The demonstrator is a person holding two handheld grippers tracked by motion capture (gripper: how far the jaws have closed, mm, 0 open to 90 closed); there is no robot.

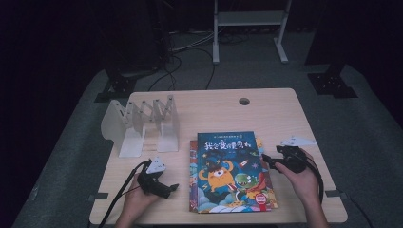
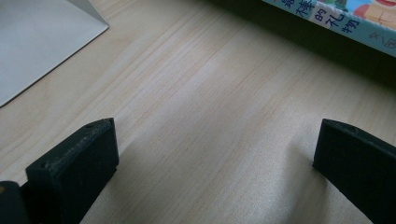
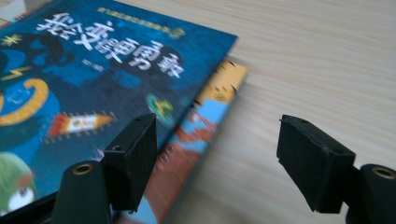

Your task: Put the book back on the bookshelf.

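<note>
A: How are the left tongs (image 1: 172, 187) set?

B: They are seen released. In the left gripper view the 2 black jaws stand wide apart, with bare wood of the counter (image 2: 201, 116) between them and nothing gripped. In the high view they are held low over the counter, just beside the left edge of the stack of books (image 1: 233, 173), apart from it. The spine edge of a lower book (image 2: 336, 18) is seen at the top right of the left gripper view, beyond the jaws.

A: And the right tongs (image 1: 267, 160)?

B: Also released. In the right gripper view the jaws are spread wide; 1 jaw is seen in front of the blue book (image 3: 93, 84) and the other over bare counter to the side. Whether the book is touched by that jaw cannot be told. Nothing is clamped.

A: Where is the blue book placed?

B: It is laid flat on top of the stack, in the front middle of the counter, cover up, between the 2 hands. An orange-edged book (image 3: 219, 93) is seen sticking out beneath its right edge.

A: What else is placed on the counter?

B: A white folding book rack (image 1: 142, 123) is stood at the back left, well apart from the books. A corner of its base (image 2: 42, 37) is seen at the top left of the left gripper view.
</note>
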